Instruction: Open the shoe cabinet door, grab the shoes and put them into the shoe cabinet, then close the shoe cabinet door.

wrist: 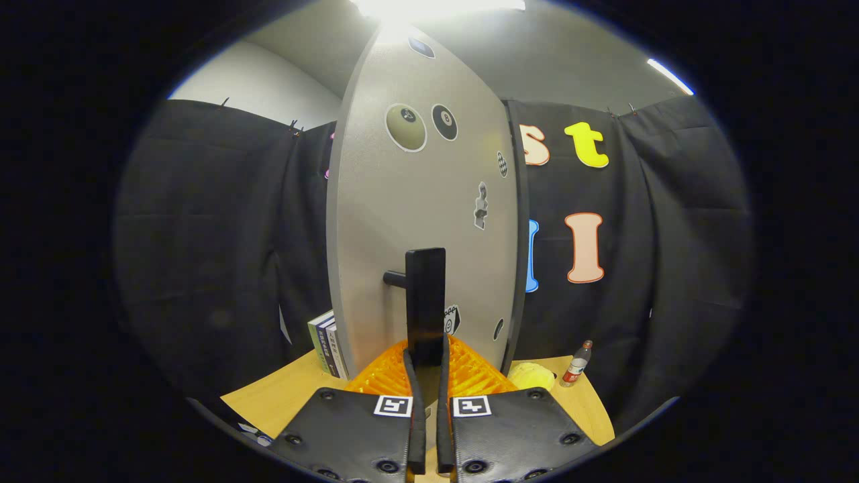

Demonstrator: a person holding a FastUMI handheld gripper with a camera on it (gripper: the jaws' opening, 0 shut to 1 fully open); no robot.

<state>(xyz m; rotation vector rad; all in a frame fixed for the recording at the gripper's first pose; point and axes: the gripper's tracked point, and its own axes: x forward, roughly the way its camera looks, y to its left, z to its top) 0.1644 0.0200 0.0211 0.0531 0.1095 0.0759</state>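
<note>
books (327, 343): 3 or so, upright, on the wooden table (282, 402), tucked just left of the door's lower edge; spines carry print, too small to read.
cabinet door (402, 221): grey, speckled finish, seen close and at a slant, dead ahead of the fingers; dark edge strip down its right side.
stickers on door: 7 counted. 2 billiard-ball rounds near top, the black one (444, 122) reads "8", the pale one (406, 127) has a digit I can't make out; 1 dark oval at very top, washed by glare; 1 small checkered oval; 1 grey figure sticker (480, 205) mid-door; 2 small dark ovals low down, one w/ print, unreadable.
handle (425, 305): black bar, vertical, standing off the door on a short black peg at its left.
gripper (427, 359): fingers narrow, nearly together, tips on either side of the handle's lower end and seemingly pinching it; contact looks firm but hard to be certain at this angle. 2 square black-white markers on gripper body, 1 per side.
orange ribbed item (470, 376): plastic, ridged, just behind the fingers at the door's foot; can't tell what it is.
yellow object (531, 376): soft-looking lump on table, right of door.
bottle (577, 363): 1, small, clear, dark cap, red-white label, unreadable; stands near table's right edge.
shoes: can't tell where.
</note>
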